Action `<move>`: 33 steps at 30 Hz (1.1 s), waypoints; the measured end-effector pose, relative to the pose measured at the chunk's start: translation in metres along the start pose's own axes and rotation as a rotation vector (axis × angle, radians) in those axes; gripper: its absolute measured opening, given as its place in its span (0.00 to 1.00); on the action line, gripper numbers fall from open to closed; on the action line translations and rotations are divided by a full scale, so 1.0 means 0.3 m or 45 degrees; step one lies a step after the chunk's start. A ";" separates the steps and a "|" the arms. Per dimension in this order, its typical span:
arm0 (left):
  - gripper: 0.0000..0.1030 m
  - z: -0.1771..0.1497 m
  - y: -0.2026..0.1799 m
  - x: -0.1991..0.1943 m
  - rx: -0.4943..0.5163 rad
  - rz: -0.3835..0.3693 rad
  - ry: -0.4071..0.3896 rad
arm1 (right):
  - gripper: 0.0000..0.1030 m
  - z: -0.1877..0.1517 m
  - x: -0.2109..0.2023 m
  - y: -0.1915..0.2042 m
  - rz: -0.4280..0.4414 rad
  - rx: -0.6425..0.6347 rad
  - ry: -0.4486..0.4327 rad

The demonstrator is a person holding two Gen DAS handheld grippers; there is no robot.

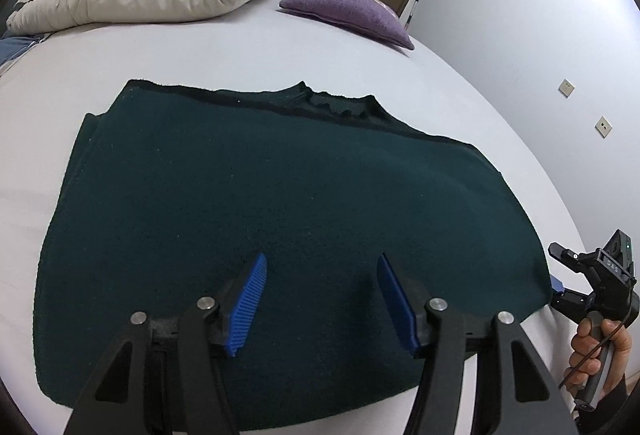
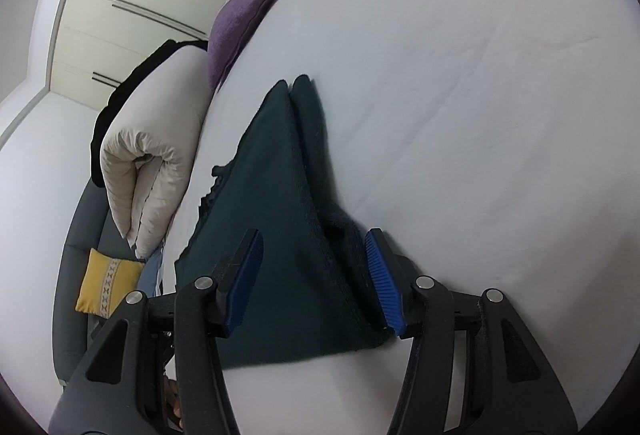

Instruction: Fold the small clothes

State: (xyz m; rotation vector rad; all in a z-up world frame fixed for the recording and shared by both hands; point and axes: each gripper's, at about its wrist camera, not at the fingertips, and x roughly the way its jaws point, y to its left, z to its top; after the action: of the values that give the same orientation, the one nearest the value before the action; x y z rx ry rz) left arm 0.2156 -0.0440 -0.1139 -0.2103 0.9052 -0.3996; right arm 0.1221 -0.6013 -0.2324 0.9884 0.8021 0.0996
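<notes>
The dark green sweater [image 1: 280,215] lies flat on the bed [image 1: 240,47], already folded narrower. My left gripper [image 1: 322,301] hovers released above its near hem. My right gripper [image 2: 314,275], also released, straddles the layered side edge, positioned to pinch every layer for the next fold.
</notes>
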 end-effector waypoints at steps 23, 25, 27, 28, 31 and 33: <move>0.59 0.074 -0.027 0.117 0.030 -0.022 0.082 | 0.52 0.030 0.071 0.003 0.058 0.107 0.225; 0.59 0.075 -0.015 0.121 0.009 -0.041 0.088 | 0.52 0.037 0.078 -0.008 0.093 0.164 0.227; 0.59 0.076 0.001 0.121 -0.021 -0.068 0.092 | 0.51 0.041 0.091 0.002 0.093 0.165 0.234; 0.59 0.076 0.001 0.124 -0.023 -0.075 0.094 | 0.50 0.041 0.106 0.015 0.088 0.146 0.247; 0.59 0.072 -0.002 0.123 -0.004 -0.072 0.097 | 0.37 0.035 0.129 0.031 0.069 0.132 0.265; 0.59 0.070 -0.008 0.122 0.009 -0.064 0.097 | 0.30 0.026 0.129 0.025 0.072 0.146 0.254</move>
State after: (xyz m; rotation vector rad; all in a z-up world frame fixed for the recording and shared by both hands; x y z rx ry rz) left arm 0.2520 -0.0614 -0.1268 -0.2131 0.9747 -0.4594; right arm 0.1569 -0.5864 -0.2460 1.1221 0.9708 0.2049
